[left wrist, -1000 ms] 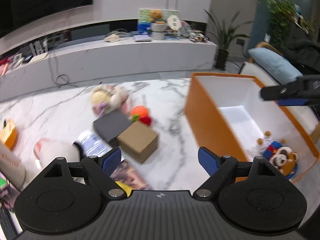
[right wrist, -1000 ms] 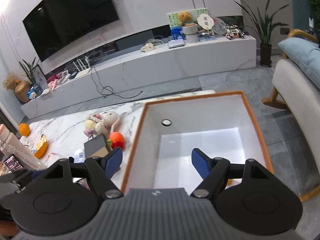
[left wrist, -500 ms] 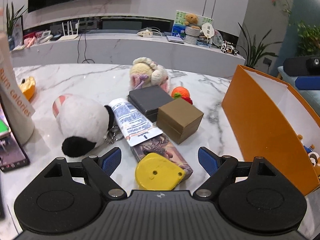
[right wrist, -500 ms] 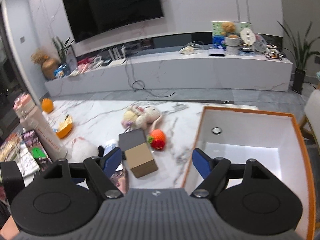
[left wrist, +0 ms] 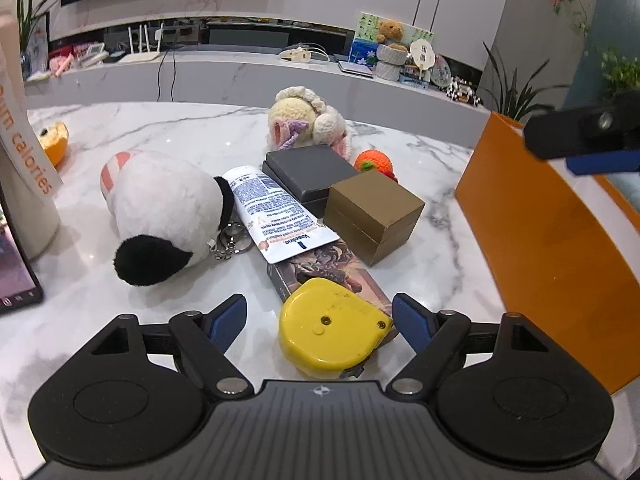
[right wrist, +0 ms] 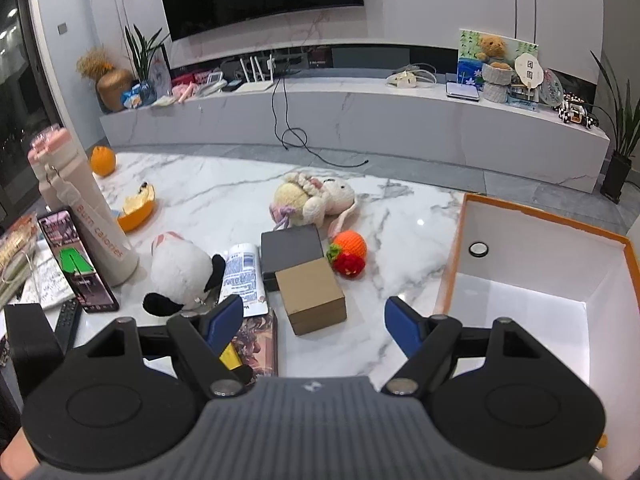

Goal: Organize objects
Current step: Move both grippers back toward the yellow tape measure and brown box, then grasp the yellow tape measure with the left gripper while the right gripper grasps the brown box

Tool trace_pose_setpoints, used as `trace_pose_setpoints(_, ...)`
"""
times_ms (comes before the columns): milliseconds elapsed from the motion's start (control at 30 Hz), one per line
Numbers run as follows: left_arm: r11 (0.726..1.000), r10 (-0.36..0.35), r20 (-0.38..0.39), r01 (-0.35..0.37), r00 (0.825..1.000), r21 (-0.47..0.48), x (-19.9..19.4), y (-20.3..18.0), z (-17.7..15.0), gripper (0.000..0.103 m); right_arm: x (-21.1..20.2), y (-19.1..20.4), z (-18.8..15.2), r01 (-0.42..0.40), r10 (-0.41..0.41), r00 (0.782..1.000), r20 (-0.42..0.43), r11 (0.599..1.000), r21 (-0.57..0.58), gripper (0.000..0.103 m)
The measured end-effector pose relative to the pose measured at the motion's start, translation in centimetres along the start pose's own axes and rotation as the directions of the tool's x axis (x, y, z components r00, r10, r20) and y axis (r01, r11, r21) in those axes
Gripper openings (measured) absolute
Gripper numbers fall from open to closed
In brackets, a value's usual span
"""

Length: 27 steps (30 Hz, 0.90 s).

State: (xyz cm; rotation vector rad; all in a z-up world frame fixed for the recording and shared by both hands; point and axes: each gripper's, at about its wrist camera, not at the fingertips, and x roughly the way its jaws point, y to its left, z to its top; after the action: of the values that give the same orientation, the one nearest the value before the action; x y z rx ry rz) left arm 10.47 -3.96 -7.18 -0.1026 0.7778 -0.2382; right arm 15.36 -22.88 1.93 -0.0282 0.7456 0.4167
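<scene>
Left wrist view: my left tongs (left wrist: 320,318) gaped wide, empty, straddling the yellow tape measure (left wrist: 332,326) on the desk (left wrist: 192,136). Right wrist view: my right tongs (right wrist: 314,322) were spread, holding nothing; most clutter remained outside the orange box (right wrist: 536,264).

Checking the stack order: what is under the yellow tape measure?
The yellow tape measure lies on the near end of a flat illustrated box, whose far end is covered by the Vaseline tube. Whatever lies beneath that box is hidden.
</scene>
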Motion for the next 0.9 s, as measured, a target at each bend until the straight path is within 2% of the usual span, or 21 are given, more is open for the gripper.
trace_pose_setpoints(167,0.999,-0.031,0.0,0.031,1.0,-0.019,0.0,0.4,0.1,0.087,2.1,0.7,0.9,0.024,-0.025,0.999,-0.036,0.999,-0.028,0.079)
trace_pose_setpoints(333,0.999,-0.037,0.001,0.037,0.999,-0.025,0.0,0.4,0.1,0.085,5.4,1.6,2.1,0.055,-0.063,0.992,-0.108,0.996,-0.075,0.079)
trace_pose_setpoints(567,0.997,-0.053,0.01,0.054,0.999,-0.06,-0.3,1.1,-0.1,0.085,10.7,2.8,2.8,0.104,-0.145,0.957,-0.252,0.98,-0.17,0.079)
trace_pose_setpoints(700,0.995,-0.067,0.011,0.068,0.998,-0.069,-0.3,1.3,-0.2,0.085,13.3,3.0,2.8,0.096,-0.156,0.935,-0.318,0.975,-0.198,0.079)
trace_pose_setpoints(900,0.994,-0.081,-0.001,0.081,0.997,-0.075,0.0,1.1,-0.3,0.081,16.0,3.2,2.4,0.091,-0.164,0.918,-0.361,0.973,-0.21,0.079)
